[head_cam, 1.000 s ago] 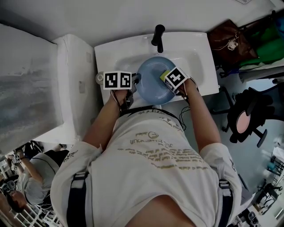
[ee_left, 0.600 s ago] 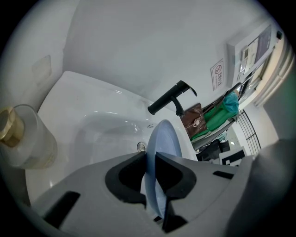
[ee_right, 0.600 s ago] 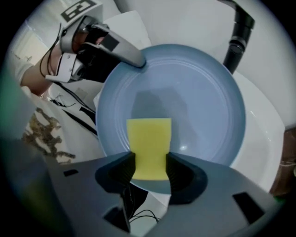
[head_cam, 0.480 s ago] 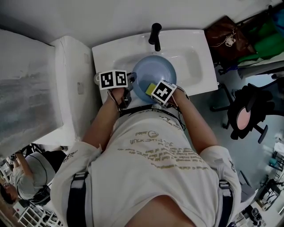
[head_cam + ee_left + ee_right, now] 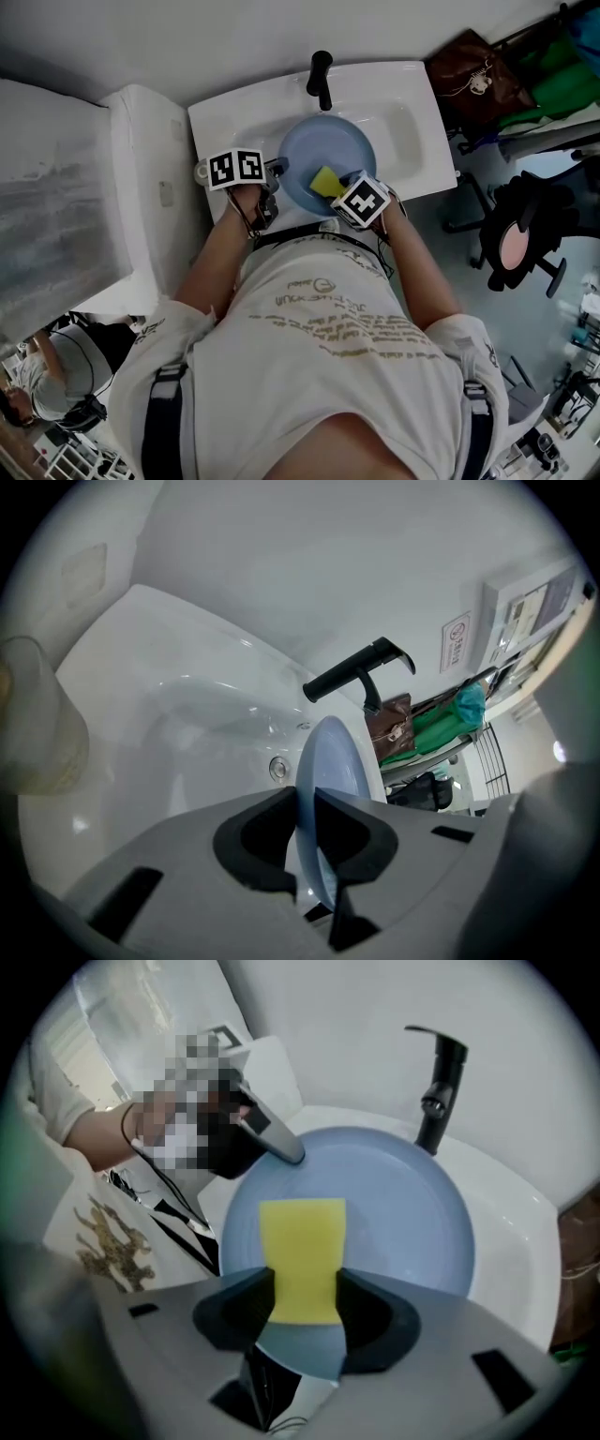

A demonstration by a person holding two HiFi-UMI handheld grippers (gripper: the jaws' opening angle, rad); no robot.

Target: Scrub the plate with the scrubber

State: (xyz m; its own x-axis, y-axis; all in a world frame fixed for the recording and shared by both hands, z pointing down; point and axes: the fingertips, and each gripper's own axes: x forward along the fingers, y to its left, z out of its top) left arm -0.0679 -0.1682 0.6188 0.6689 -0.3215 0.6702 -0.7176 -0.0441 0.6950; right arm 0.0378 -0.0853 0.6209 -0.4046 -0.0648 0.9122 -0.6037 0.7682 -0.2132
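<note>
The plate (image 5: pixel 326 159) is round and light blue. It sits in the bowl of the white sink (image 5: pixel 412 122), just in front of the black tap (image 5: pixel 320 80), with its inside facing up. I cannot tell if it rests on the bottom of the sink. The left gripper (image 5: pixel 305 803) has its two dark jaws squeezed on the plate's thin edge, one jaw on each side, so the plate cannot slide away. The yellow scrubber (image 5: pixel 300 1241) is pinched between the jaws of the right gripper (image 5: pixel 302 1279), and it lies on the near part of the plate's inside. I think the scrubbing is going on now. To do it well, the right gripper should press the scrubber flat on the plate, not just with a corner. It should rub in rounds from the middle out to the edge, so no spot is missed. It should not push too hard, because the left gripper holds only the rim and the plate could twist out. The plate looks smooth, hard and a bit shiny, with a shallow dip and a raised rim. The scrubber is a block with straight sides, and it looks soft like a sponge. The sink is smooth and glossy with round corners. The tap is thin and dark.
</note>
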